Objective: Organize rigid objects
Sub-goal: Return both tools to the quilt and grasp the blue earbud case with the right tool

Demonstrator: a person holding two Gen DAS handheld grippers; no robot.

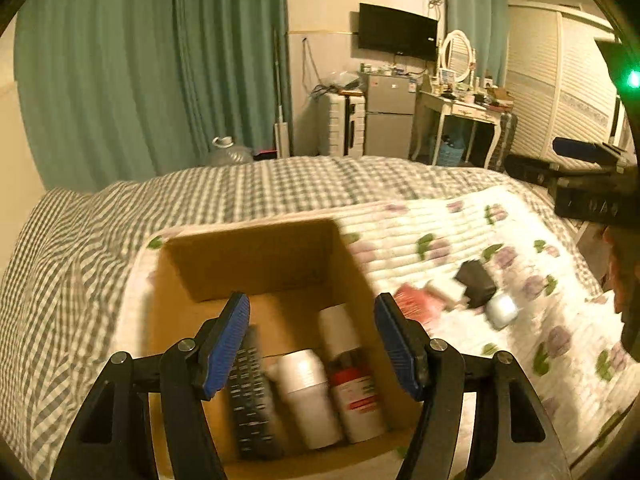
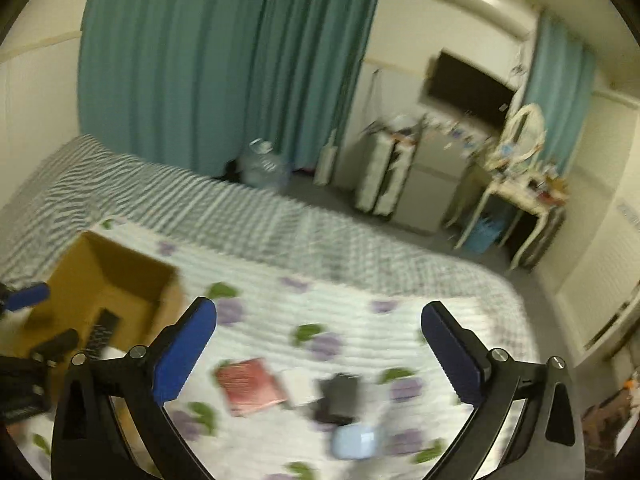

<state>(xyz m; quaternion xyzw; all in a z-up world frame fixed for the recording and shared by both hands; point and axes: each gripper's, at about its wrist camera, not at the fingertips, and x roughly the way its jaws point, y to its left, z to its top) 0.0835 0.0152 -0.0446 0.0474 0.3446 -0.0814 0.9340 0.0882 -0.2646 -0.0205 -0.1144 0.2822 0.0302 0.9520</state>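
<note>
Cardboard box holds remote control and bottles; left gripper and right gripper — both spread apart, empty.

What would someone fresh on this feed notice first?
Probably the open cardboard box on the flowered quilt, already holding a dark remote and two bottles, with the open left gripper hovering over it. Next, the loose cluster to its right: a red booklet, a small white item, a black case and a pale blue case, lying under the open right gripper.
</note>
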